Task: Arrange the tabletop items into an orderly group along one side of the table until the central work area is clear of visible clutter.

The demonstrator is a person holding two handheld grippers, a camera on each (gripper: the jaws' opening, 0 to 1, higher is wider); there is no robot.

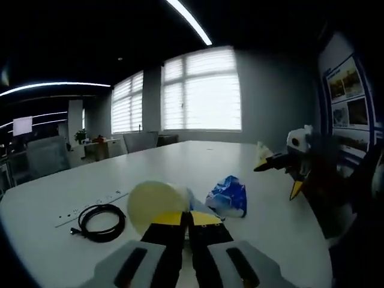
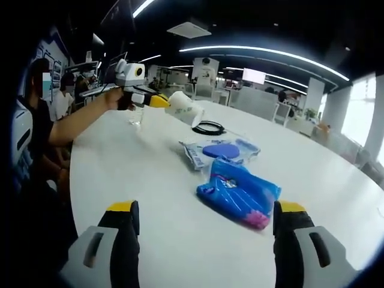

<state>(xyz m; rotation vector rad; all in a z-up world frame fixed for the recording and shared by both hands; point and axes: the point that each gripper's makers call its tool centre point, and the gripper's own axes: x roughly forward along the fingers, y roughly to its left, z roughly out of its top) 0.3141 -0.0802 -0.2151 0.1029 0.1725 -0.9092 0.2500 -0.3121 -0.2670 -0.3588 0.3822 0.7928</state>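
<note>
On the white table (image 2: 150,180), near the right gripper (image 2: 204,225), lies a blue plastic bag (image 2: 239,193). Its two jaws stand wide apart and hold nothing, and the bag sits just beyond and between them, a little toward the right jaw. The bag's long axis runs from far left to near right across the opening, so I judge the gripper would need to go forward and turn somewhat before it can close over the narrow side. Just beyond the bag lies a clear packet with a blue oval piece (image 2: 221,150), and farther away a coiled black cable (image 2: 209,127).

The left gripper (image 2: 157,101) is held up over the far left part of the table. In the left gripper view its jaws (image 1: 189,219) are closed together on the rim of a pale paper cup (image 1: 155,206), which is off the table surface. In this view the same blue bag (image 1: 228,197) lies to the right of the cup and the black cable (image 1: 101,222) to the left.

The right gripper is clearly the nearer one to the bag; the left one is busy with the cup. A small clear glass (image 2: 136,115) stands under the left gripper.

The bag carries some print, and posters (image 1: 347,96) hang on the wall, but no writing is readable.
</note>
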